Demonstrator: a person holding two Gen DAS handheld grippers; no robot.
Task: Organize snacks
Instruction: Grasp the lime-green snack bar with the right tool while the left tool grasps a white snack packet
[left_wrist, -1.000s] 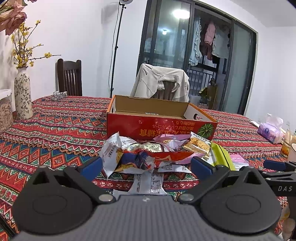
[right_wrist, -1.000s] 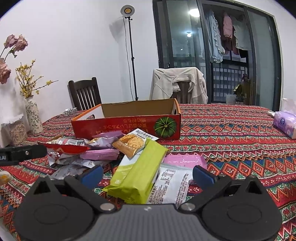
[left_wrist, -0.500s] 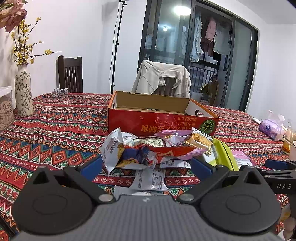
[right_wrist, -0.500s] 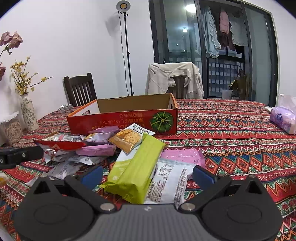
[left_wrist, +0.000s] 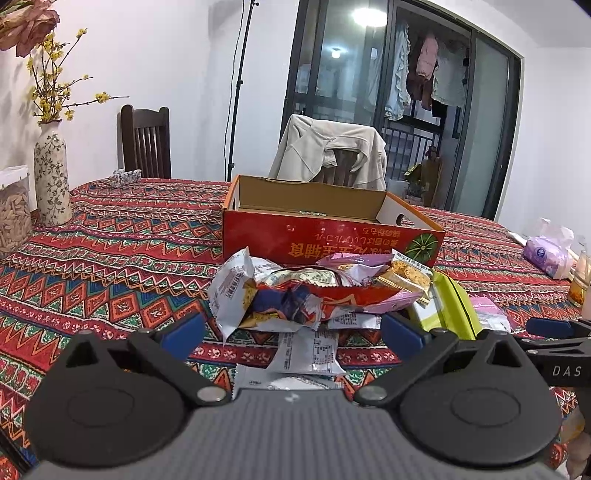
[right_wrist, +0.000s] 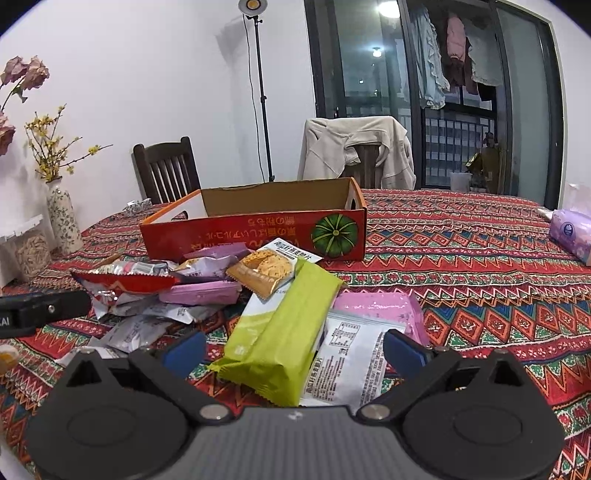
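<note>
1. Over the last second both of your grippers have dropped slightly and edged in toward the snack pile (left_wrist: 317, 295), and the packets themselves have not shifted, so no snack has been moved yet
2. Your left gripper (left_wrist: 291, 332) hangs with its fingers spread wide and nothing between them; the crumpled red and white packets (left_wrist: 288, 299) sit just ahead of the tips, and a white wrapper (left_wrist: 306, 350) lies flat on the tablecloth (left_wrist: 110, 258) between the fingers
3. Your right gripper (right_wrist: 293, 349) is likewise wide open and holds nothing; the lime-green packet (right_wrist: 288, 328) lies between its fingers, resting on a white packet (right_wrist: 351, 365) with a pink pouch (right_wrist: 380, 306) behind
4. The red cardboard box (right_wrist: 258, 232) stands beyond the pile, toward the table's far edge, open at the top; what shows of its inside looks bare, though its floor is hidden
5. This reads as the approach before a first pick: the green packet is the clearest target for your right side, being on top and unburied
6. Mind that thin foil wrappers may slide or drag neighbours along when you close
</note>
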